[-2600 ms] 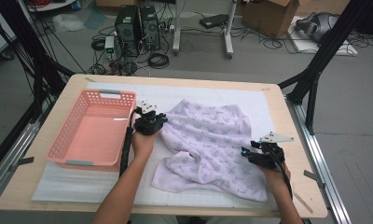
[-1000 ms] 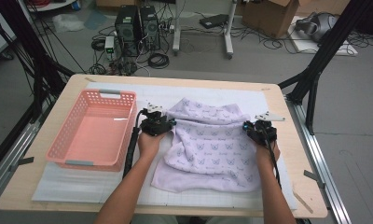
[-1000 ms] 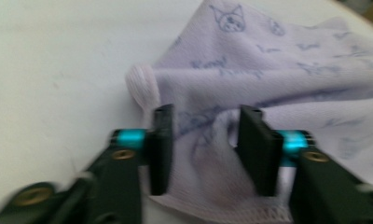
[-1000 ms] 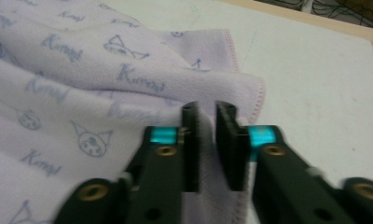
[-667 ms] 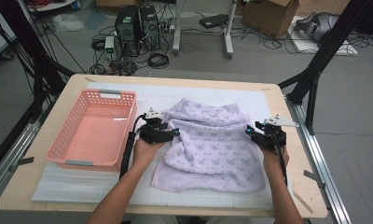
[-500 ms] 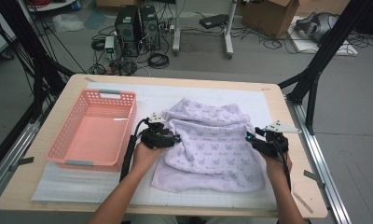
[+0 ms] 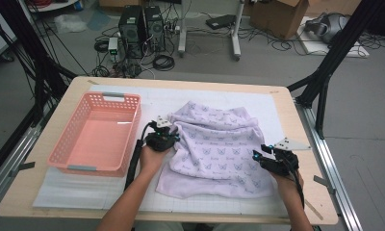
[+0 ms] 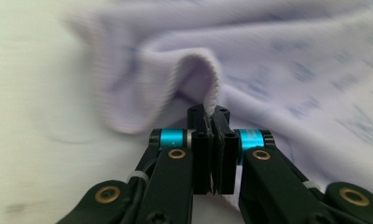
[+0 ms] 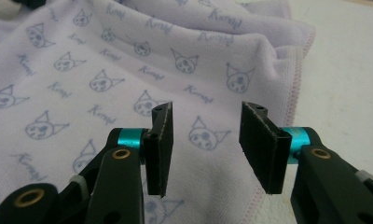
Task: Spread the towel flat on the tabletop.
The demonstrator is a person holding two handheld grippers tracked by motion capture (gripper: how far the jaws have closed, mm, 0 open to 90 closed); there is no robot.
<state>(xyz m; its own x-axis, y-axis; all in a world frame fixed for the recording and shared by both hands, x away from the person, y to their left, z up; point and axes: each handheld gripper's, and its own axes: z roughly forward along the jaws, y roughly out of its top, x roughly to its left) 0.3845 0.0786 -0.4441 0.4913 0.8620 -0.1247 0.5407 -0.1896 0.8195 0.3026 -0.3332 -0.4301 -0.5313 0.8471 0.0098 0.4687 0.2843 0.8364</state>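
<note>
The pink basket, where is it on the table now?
In the high view the pink basket sits on the table's left side, just left of the left gripper and the lilac towel.

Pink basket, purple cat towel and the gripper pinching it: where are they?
pink basket (image 7: 70, 168): high view, on its near rim.
purple cat towel (image 9: 82, 70): right gripper view, on its printed middle.
left gripper (image 8: 211, 116): left gripper view, where its shut tips pinch the towel's edge.
</note>
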